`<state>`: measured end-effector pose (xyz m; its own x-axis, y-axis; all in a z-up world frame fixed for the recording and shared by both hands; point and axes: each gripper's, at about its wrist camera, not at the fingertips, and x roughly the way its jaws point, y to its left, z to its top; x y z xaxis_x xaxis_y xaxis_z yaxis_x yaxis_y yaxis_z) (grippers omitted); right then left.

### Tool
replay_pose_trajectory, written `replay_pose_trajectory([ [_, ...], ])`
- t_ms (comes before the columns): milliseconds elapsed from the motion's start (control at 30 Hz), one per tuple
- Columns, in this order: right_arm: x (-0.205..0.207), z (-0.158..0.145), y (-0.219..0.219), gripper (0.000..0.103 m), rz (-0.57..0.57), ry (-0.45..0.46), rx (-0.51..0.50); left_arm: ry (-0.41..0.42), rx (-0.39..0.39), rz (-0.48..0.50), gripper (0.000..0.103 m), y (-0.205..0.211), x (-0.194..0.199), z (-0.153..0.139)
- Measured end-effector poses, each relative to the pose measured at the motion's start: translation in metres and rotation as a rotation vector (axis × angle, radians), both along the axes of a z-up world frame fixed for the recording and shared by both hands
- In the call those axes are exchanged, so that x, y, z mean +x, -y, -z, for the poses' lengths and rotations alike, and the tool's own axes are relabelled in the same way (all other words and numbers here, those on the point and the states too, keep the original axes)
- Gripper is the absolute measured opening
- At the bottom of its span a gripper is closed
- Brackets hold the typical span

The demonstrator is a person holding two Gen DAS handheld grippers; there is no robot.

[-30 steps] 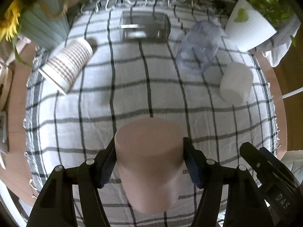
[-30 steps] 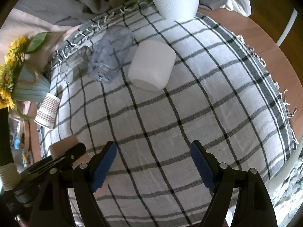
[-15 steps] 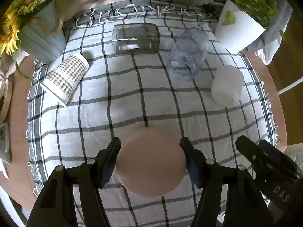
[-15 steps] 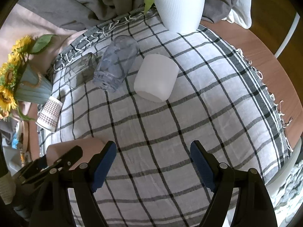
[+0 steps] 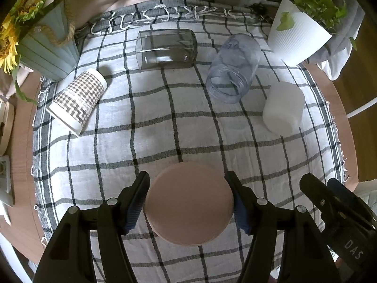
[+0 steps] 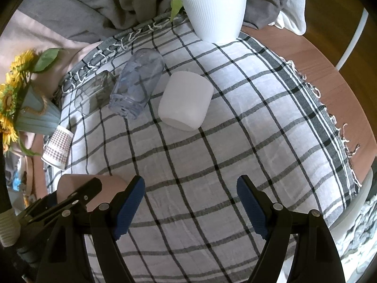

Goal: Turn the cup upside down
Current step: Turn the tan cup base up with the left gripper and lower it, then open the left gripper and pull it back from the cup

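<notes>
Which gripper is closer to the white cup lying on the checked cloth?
Probably the right. The right gripper hangs open with the white cup ahead of it. The left gripper, clamped on the pink cup, sits farther left.

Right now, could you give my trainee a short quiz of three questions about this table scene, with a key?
1. True or false: the left tongs are shut on the pink cup.
2. Which cup lies nearest the white pot? A) the checked cup B) the white cup C) the pink cup
3. Fill in: the right tongs are ____ and hold nothing.

Key:
1. True; the flat base of the cup faces the left camera.
2. B
3. open
</notes>
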<state>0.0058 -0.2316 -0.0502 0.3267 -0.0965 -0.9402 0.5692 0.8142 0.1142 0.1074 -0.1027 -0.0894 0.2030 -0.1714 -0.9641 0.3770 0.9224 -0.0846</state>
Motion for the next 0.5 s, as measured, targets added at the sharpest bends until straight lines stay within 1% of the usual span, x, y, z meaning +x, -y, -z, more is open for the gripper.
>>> replay_pose_trajectory([
  [67, 0.0, -0.002, 0.0, 0.08, -0.007, 0.001, -0.006, 0.016, -0.007, -0.006, 0.083, -0.002, -0.001, -0.004],
  [133, -0.001, -0.006, 0.0, 0.081, -0.01, 0.005, -0.016, 0.04, -0.016, -0.017, 0.087, -0.004, -0.004, -0.01],
  [200, -0.004, -0.01, 0.0, 0.086, -0.011, 0.011, -0.027, 0.074, -0.021, -0.032, 0.088, -0.007, -0.009, -0.019],
  [267, -0.007, -0.016, -0.002, 0.086, -0.004, 0.016, -0.043, 0.108, -0.031, -0.064, 0.095, -0.015, -0.015, -0.029],
  [333, -0.009, -0.022, -0.003, 0.087, -0.009, 0.028, -0.056, 0.137, -0.035, -0.104, 0.097, -0.026, -0.021, -0.036],
  [400, -0.013, -0.032, -0.007, 0.088, -0.024, 0.046, -0.076, 0.163, -0.039, -0.135, 0.097, -0.037, -0.028, -0.042],
  [500, -0.017, -0.045, -0.017, 0.09, -0.058, 0.078, -0.109, 0.204, -0.024, -0.176, 0.098, -0.052, -0.04, -0.051],
])
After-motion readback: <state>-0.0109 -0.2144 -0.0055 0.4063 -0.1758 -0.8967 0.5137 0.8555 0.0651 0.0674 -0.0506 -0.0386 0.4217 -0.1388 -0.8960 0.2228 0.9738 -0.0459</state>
